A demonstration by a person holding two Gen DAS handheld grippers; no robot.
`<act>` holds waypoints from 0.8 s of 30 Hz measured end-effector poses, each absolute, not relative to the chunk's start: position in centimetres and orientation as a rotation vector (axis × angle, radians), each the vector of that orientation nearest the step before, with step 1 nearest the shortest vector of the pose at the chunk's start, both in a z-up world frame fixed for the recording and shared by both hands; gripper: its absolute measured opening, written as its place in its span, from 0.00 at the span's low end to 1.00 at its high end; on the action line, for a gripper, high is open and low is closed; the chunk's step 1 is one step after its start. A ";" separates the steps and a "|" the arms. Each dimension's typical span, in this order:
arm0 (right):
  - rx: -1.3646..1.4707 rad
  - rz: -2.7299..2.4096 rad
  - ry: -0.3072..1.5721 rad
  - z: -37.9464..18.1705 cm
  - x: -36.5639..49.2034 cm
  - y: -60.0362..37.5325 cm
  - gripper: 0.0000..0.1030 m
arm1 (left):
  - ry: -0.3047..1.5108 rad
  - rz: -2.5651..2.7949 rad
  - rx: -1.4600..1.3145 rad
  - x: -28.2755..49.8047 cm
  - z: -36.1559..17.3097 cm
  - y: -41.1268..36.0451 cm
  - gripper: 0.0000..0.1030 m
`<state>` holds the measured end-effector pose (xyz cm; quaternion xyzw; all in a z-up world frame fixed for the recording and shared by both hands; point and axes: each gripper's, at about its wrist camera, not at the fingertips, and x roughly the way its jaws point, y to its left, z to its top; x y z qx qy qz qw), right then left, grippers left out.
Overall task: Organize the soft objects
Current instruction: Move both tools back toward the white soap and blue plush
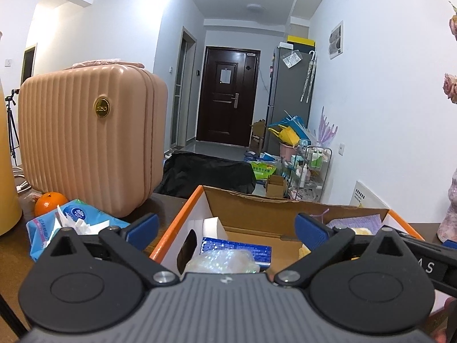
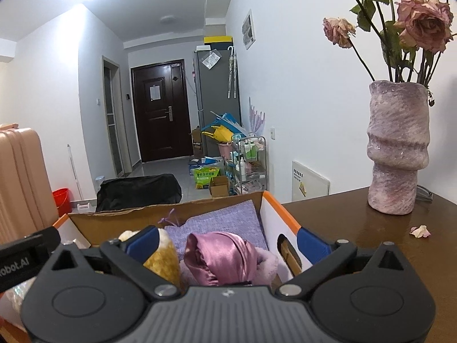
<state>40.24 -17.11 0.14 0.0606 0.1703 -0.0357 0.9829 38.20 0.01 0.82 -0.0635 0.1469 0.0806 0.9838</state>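
Observation:
An open cardboard box with orange rims (image 1: 177, 220) (image 2: 281, 204) sits on the dark table. In the right wrist view it holds a purple knitted cloth (image 2: 222, 223), a shiny purple satin bundle (image 2: 220, 257) and a yellow plush piece (image 2: 164, 257). In the left wrist view it holds a blue packet (image 1: 237, 250), a clear bubbly bag (image 1: 222, 261) and a white carton (image 1: 211, 227). My left gripper (image 1: 227, 231) is open and empty over the box's left part. My right gripper (image 2: 227, 243) is open and empty over the satin bundle.
A pink ribbed suitcase (image 1: 91, 134) stands left of the box, with an orange (image 1: 50, 203) and a blue tissue pack (image 1: 74, 225) before it. A purple vase of dried roses (image 2: 398, 148) stands on the table to the right, a petal (image 2: 420, 231) nearby.

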 end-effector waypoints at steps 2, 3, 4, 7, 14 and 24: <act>0.117 -0.068 0.342 0.2 39.9 -17.2 1.00 | 0.296 0.160 -0.128 37.8 0.8 0.2 1.00; 0.114 -0.063 0.343 0.2 39.6 -17.3 1.00 | 0.297 0.158 -0.128 37.6 0.8 0.3 1.00; 0.111 -0.061 0.343 0.2 39.5 -17.4 1.00 | 0.299 0.157 -0.127 37.5 0.8 0.4 1.00; 0.099 -0.057 0.338 0.3 38.7 -17.4 1.00 | 0.303 0.154 -0.126 36.9 0.8 0.6 1.00; 0.086 -0.044 0.330 0.5 36.7 -17.9 1.00 | 0.309 0.149 -0.126 35.8 0.7 1.0 1.00; 0.070 -0.027 0.326 0.7 33.4 -18.9 1.00 | 0.319 0.135 -0.117 32.5 0.5 1.8 1.00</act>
